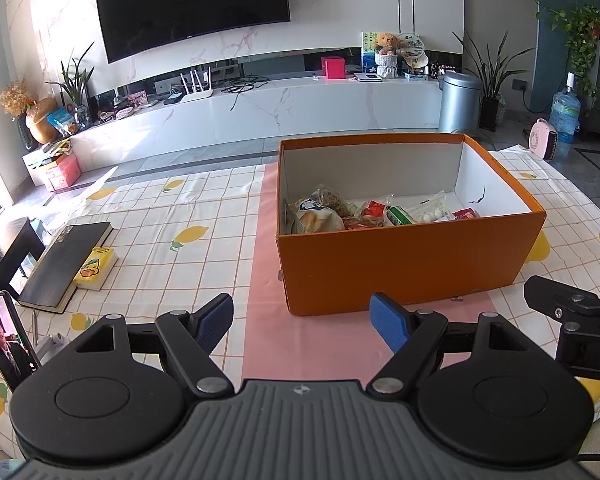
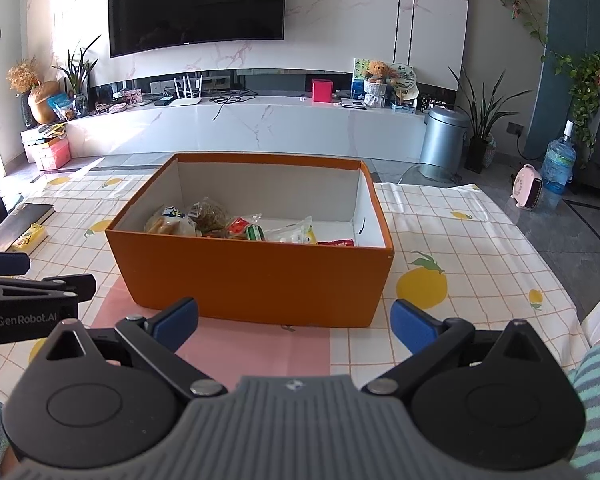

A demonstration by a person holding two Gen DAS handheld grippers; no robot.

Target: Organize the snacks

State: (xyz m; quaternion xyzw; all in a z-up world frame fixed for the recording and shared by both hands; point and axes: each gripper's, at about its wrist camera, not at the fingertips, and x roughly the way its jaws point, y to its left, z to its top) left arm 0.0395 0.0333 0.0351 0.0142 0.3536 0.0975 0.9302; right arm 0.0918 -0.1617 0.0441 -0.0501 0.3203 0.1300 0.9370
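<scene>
An orange cardboard box (image 1: 412,264) stands open on the table, also in the right wrist view (image 2: 256,280). Several snack packets (image 1: 340,214) lie inside along its near wall, among them a bread bag (image 2: 170,224), a red packet (image 2: 238,227) and a clear bag of white sweets (image 2: 294,234). My left gripper (image 1: 302,322) is open and empty, just short of the box's near left corner. My right gripper (image 2: 294,320) is open and empty, in front of the box's near wall. Each gripper shows at the edge of the other's view.
A pink mat (image 1: 312,344) lies under the box on a lemon-print tablecloth (image 1: 172,216). A black book (image 1: 66,264) and a yellow packet (image 1: 96,268) lie at the left. A phone (image 1: 6,338) stands at the near left. A TV unit lies beyond the table.
</scene>
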